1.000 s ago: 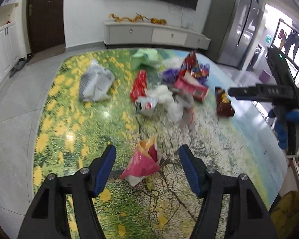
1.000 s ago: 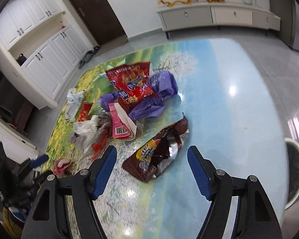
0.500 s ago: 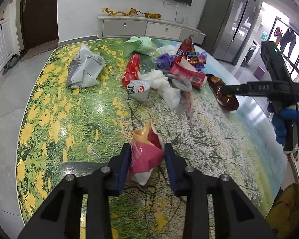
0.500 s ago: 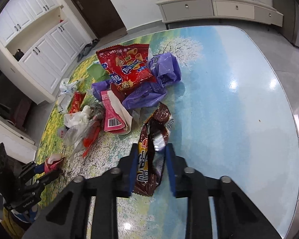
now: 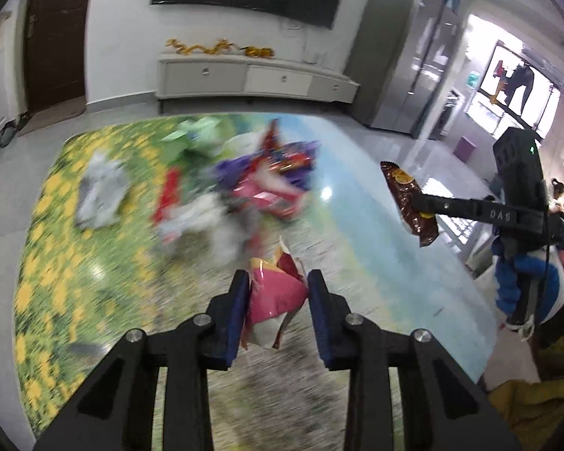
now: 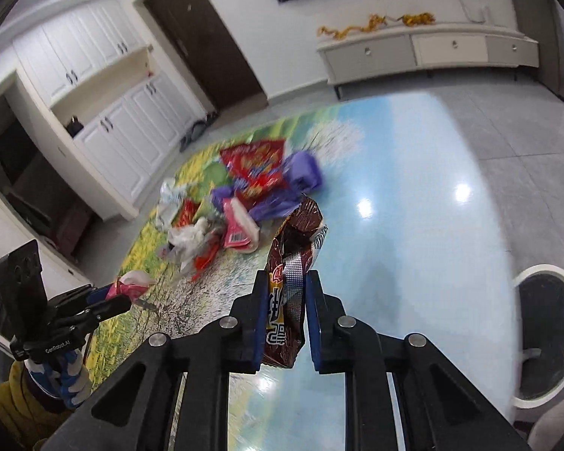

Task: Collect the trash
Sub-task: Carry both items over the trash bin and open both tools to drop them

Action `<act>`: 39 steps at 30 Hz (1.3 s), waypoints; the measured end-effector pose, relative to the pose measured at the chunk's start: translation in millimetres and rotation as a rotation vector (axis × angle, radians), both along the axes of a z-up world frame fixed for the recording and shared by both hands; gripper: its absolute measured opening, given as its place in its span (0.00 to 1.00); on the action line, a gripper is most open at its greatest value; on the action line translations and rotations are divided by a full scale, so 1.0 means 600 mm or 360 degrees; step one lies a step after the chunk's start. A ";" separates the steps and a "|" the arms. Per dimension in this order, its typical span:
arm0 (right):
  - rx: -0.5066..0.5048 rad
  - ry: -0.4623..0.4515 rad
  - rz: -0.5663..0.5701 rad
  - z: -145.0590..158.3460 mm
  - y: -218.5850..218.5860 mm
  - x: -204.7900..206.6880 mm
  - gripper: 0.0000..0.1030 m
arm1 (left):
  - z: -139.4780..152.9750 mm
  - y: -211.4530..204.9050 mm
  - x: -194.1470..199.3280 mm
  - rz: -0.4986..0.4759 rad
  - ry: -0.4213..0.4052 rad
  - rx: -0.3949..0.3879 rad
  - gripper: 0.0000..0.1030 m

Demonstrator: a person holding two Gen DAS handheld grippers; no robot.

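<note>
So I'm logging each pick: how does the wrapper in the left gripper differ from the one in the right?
The pink wrapper is short, crumpled and spread wide; the brown wrapper is long, narrow and foil-lined. Left gripper stands wider than right gripper. Both wrappers are clamped.

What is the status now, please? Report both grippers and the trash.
Left gripper shut on pink wrapper. Right gripper, jaws closing, grips brown wrapper. Trash pile left on table.

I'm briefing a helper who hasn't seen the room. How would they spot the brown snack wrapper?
Find the table printed with a meadow and sky. Over its blue side, the right tool pinches the brown wrapper. It is the only dark brown piece, apart from the colourful pile.
</note>
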State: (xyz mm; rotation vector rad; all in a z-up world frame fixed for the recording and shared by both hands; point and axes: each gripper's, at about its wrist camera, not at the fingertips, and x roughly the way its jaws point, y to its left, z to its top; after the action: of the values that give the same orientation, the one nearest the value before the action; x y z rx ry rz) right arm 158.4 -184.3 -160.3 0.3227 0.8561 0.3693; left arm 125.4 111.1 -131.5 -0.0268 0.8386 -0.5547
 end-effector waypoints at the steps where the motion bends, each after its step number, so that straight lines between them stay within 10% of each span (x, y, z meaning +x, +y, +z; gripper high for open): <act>1: -0.0005 -0.0022 -0.0029 0.005 -0.019 -0.010 0.18 | 0.006 -0.017 0.001 -0.0027 -0.0006 -0.0001 0.29; 10: -0.0231 -0.0170 -0.0351 0.026 -0.196 -0.101 0.18 | 0.038 -0.239 0.021 -0.0375 -0.0020 0.0071 0.28; 23: -0.0286 0.0031 -0.0775 -0.074 -0.409 -0.123 0.24 | 0.033 -0.618 0.071 -0.0727 0.0060 0.0046 0.30; 26: -0.0286 0.0062 -0.0791 -0.096 -0.429 -0.110 0.33 | 0.030 -0.671 0.087 -0.0722 0.0073 0.0034 0.58; 29: -0.0301 0.0095 -0.0825 -0.113 -0.442 -0.101 0.46 | 0.030 -0.693 0.097 -0.0701 0.0065 0.0001 0.64; 39: -0.0274 0.0055 -0.0850 -0.101 -0.432 -0.144 0.47 | 0.036 -0.622 0.062 -0.0624 -0.0035 0.0013 0.64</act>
State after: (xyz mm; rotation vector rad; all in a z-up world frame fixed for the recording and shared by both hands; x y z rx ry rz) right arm 72.1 -443.4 -220.6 0.3836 0.7953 -0.2059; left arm 162.4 -262.4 -110.0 0.1542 0.8288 -0.9183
